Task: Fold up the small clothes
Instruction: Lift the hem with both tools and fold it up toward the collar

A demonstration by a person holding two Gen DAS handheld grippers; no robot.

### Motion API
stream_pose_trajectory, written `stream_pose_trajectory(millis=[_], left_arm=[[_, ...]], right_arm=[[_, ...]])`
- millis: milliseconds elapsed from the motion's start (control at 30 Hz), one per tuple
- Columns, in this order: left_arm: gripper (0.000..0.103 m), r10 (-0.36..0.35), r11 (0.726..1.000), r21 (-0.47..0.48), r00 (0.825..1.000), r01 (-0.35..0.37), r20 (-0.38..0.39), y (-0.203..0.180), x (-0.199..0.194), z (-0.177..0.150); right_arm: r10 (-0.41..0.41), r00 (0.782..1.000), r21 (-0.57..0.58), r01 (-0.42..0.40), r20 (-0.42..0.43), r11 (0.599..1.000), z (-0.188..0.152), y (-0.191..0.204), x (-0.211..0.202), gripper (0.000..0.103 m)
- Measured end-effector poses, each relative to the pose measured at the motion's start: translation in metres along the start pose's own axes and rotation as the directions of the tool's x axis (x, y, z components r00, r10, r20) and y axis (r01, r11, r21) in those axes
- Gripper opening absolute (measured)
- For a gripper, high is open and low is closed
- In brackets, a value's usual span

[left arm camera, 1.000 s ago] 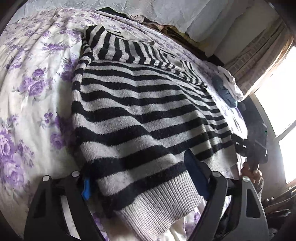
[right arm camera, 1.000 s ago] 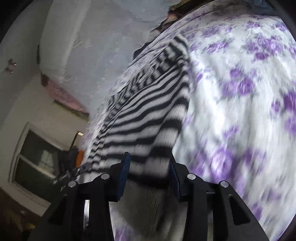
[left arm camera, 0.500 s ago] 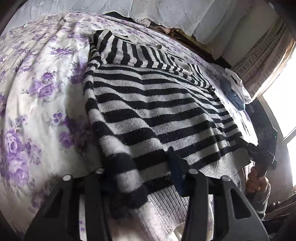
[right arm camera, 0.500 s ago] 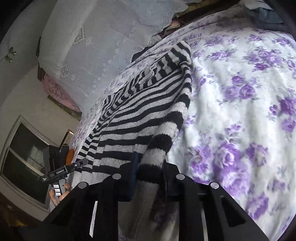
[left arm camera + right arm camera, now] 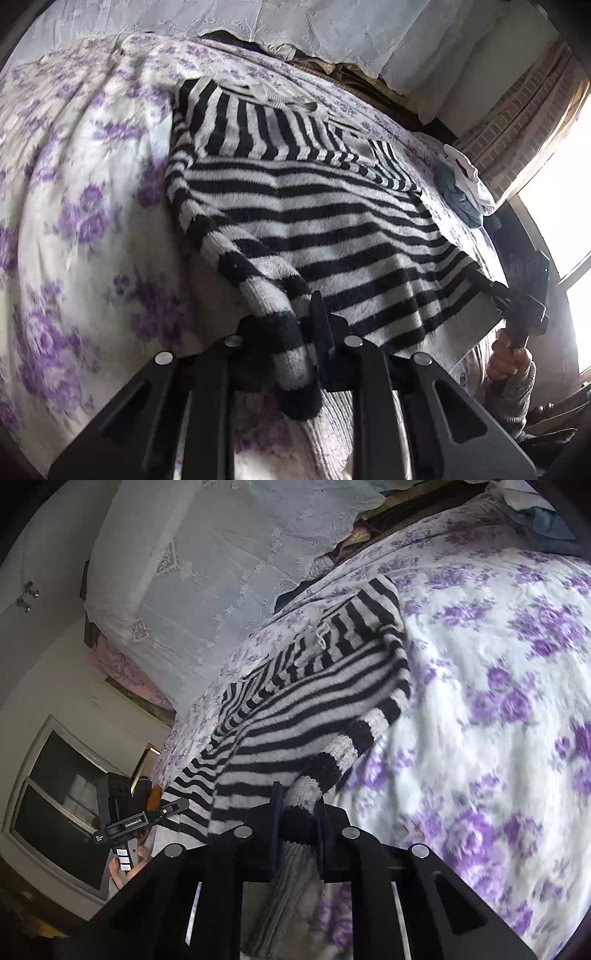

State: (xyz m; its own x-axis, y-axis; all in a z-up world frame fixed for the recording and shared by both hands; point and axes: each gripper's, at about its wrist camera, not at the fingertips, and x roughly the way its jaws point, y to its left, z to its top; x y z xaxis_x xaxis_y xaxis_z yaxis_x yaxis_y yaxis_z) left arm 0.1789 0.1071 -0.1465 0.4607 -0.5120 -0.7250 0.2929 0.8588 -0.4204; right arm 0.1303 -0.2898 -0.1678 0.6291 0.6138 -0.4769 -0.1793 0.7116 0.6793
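I have the left gripper (image 5: 286,338) clamped on the near hem corner of the striped sweater (image 5: 314,221), lower centre of its frame; the right gripper (image 5: 297,823) is clamped on the opposite corner, and the sweater runs up across the floral bedspread (image 5: 498,664). Only the right wrist view shows "GenRobot.AI" printed on the other gripper at lower left; only the left wrist view shows clothes (image 5: 463,188) piled at the right edge.

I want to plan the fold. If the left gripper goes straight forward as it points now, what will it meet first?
The left gripper is already shut on the sweater hem, so it would push straight into the sweater's striped body, which lies on the bedsheet. Depth beyond that is unclear.
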Motion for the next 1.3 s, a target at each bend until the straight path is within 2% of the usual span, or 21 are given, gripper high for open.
stream_pose_trajectory(millis=[67,200,367,467,567,633,767,867,967,1100,1300], left_arm=[[0.012,0.010,1.000,0.003,1.000,-0.010,0.010,-0.001,-0.001,0.005],[0.011,0.008,1.000,-0.020,1.000,-0.008,0.019,0.006,-0.003,0.017],[0.010,-0.009,1.000,-0.029,1.000,0.009,-0.005,0.009,0.005,0.023],[0.010,-0.034,0.999,-0.027,0.998,0.032,-0.060,0.007,0.012,0.014],[0.010,-0.025,1.000,-0.002,0.994,0.024,-0.108,0.005,0.017,-0.007],[0.010,-0.040,0.999,0.012,0.992,0.041,-0.123,0.005,0.016,-0.021],[0.011,-0.073,0.997,0.002,0.989,0.074,-0.127,0.009,0.012,-0.027],[0.007,-0.087,0.996,-0.030,0.990,0.084,-0.113,0.013,0.012,-0.022],[0.007,-0.066,0.998,-0.008,0.996,0.066,-0.062,0.007,0.003,-0.014],[0.007,-0.060,0.998,0.026,0.998,0.060,0.007,-0.002,-0.012,0.005],[0.007,-0.056,0.998,0.021,0.998,0.055,0.043,-0.007,-0.014,0.035]], right_arm=[[0.000,1.000,-0.002,0.000,0.005,1.000,0.005,0.003,0.001,0.015],[0.014,1.000,0.002,-0.014,0.002,1.000,0.017,0.005,0.003,0.015],[0.015,1.000,-0.013,-0.015,-0.002,1.000,0.026,0.010,0.006,0.015],[0.024,1.000,-0.011,-0.024,-0.004,1.000,0.027,0.012,0.005,0.015],[0.019,1.000,-0.006,-0.020,-0.010,1.000,0.022,0.009,0.005,0.016],[0.017,1.000,0.014,-0.016,-0.025,1.000,0.016,0.001,0.006,0.016],[-0.001,0.999,0.042,0.002,-0.043,0.999,0.007,-0.010,0.006,0.016],[-0.002,1.000,0.053,0.003,-0.027,0.999,0.004,-0.013,0.000,0.015],[0.011,1.000,0.032,-0.011,0.005,0.999,0.009,-0.004,-0.008,0.014],[0.014,1.000,-0.016,-0.014,0.013,1.000,0.026,0.011,-0.007,0.014],[0.015,1.000,-0.046,-0.014,0.020,0.999,0.054,0.027,0.004,0.014]])
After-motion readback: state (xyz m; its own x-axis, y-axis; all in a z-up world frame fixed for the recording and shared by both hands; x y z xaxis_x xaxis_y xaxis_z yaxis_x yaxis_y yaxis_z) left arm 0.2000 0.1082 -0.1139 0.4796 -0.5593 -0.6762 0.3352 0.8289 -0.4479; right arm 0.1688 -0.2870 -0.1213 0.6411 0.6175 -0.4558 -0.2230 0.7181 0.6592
